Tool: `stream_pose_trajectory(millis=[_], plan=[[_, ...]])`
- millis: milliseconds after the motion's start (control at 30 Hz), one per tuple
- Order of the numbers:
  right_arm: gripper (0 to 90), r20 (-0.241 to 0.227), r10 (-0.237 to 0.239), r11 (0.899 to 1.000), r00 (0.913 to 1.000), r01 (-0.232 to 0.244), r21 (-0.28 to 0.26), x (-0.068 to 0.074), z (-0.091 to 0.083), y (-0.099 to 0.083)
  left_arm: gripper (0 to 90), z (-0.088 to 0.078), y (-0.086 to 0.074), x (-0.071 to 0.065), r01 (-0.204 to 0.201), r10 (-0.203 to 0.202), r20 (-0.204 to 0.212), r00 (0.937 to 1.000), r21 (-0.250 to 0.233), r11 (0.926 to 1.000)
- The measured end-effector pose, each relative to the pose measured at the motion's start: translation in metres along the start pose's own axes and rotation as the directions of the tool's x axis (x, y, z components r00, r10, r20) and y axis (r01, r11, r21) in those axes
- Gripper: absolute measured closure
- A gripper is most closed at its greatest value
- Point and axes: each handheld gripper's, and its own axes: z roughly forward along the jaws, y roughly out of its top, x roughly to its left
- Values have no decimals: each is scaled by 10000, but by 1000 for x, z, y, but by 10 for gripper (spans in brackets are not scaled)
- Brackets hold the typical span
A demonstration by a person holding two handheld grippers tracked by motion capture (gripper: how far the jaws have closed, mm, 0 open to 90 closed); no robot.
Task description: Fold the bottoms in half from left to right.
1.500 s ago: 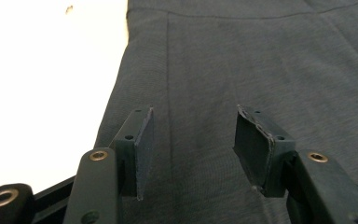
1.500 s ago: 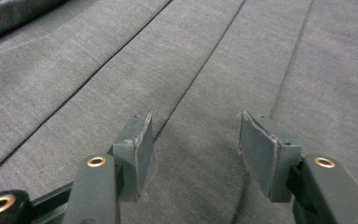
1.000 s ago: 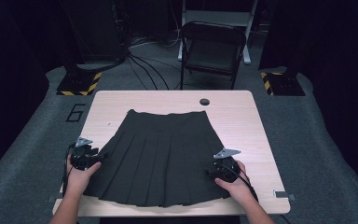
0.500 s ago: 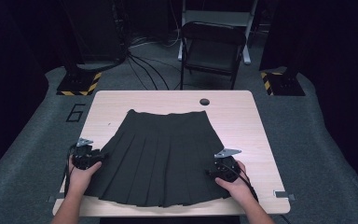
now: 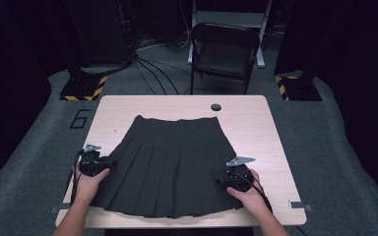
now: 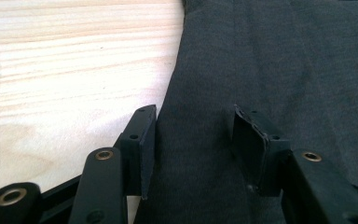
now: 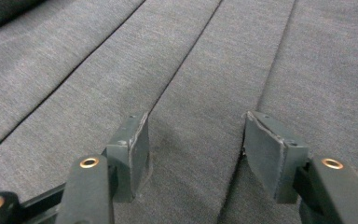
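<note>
Two grippers, left gripper (image 5: 103,162) and right gripper (image 5: 225,181), rest fingers apart on the pleated skirt (image 5: 170,164), spread flat mid-counter (image 5: 275,142), seemingly poised to pinch its side edges.

One pleated dark skirt (image 5: 170,167) lies flat on one wooden worktop (image 5: 256,123). Two claws are at it: the left claw (image 5: 109,161) at nine o'clock on the skirt and the right claw (image 5: 221,181) at four o'clock, each in one hand, so two hands, the left hand (image 5: 89,178) and the right hand (image 5: 246,191). One round hole (image 5: 215,106) sits at the worktop's twelve o'clock. Beyond it stands one folding chair (image 5: 224,54), and two striped floor bases (image 5: 81,88) flank it.
</note>
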Motion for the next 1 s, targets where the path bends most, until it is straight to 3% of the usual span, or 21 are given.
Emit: stream_pose_trajectory(millis=[67,233,433,567,667,967,1000], plan=[[404,-25,-6,10000,10000,6,-11,0,0,0,505,4,4,0,-202,203,-71,9998,53,9998],[401,-73,-114,9999,9999,114,-32,0,0,0,505,10,7,-2,-85,83,-80,9999,-229,9997],[399,-79,40,10000,10000,-41,-26,0,3,0,505,19,19,-4,-87,87,51,9999,-85,9999],[399,-67,-48,10000,10000,48,48,-1,2,0,504,27,27,-8,-321,321,21,9995,127,9994],[398,-97,-21,10000,10000,22,36,-1,3,0,525,30,29,-10,-355,355,-112,9993,-9,9994],[400,-101,58,9999,9999,-57,99,-1,2,-1,725,31,29,-10,-91,84,-276,9996,-243,9997],[401,-105,78,9999,9999,-77,104,-1,2,-1,751,29,30,-10,-221,218,-279,9994,-129,9997]])
